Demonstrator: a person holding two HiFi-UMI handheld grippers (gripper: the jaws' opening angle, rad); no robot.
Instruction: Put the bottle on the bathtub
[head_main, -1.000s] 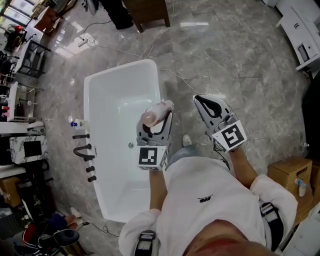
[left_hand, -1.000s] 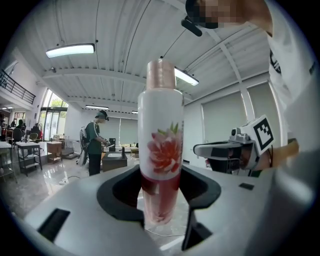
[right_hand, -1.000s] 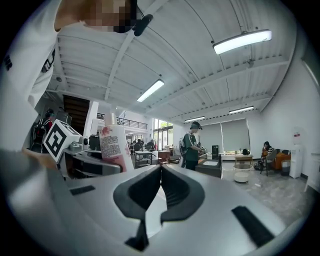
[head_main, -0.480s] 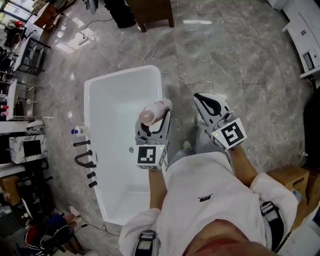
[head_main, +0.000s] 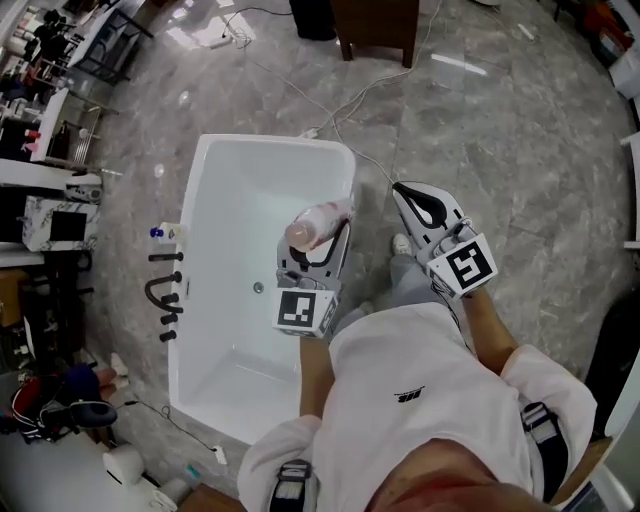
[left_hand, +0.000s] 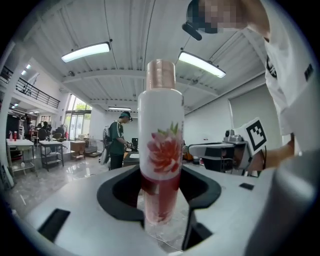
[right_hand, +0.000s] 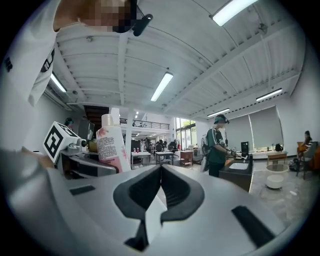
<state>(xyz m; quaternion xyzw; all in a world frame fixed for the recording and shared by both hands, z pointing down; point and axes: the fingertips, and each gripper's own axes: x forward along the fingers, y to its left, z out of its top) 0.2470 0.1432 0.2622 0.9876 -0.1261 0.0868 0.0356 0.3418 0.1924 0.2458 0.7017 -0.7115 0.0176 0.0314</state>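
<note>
Grey marble floor (head_main: 500, 130) fills the head view, with loose cables (head_main: 340, 100) running across its upper middle. Left of centre sits the white bathtub (head_main: 192, 210), black tap fittings (head_main: 160, 295) lined along its left rim.

At frame centre, the left gripper (head_main: 318, 240) is clenched on the bottle (head_main: 315, 222), held in the air over the tub's right rim near its upper right corner and not touching it. In the left gripper view both jaws press against the lower body of this white bottle, which has a red flower print and a rose-gold cap and stands straight out from the jaws.

Just right of it, over the floor, the right gripper (head_main: 405, 195) has its jaws closed together with nothing between them.
</note>
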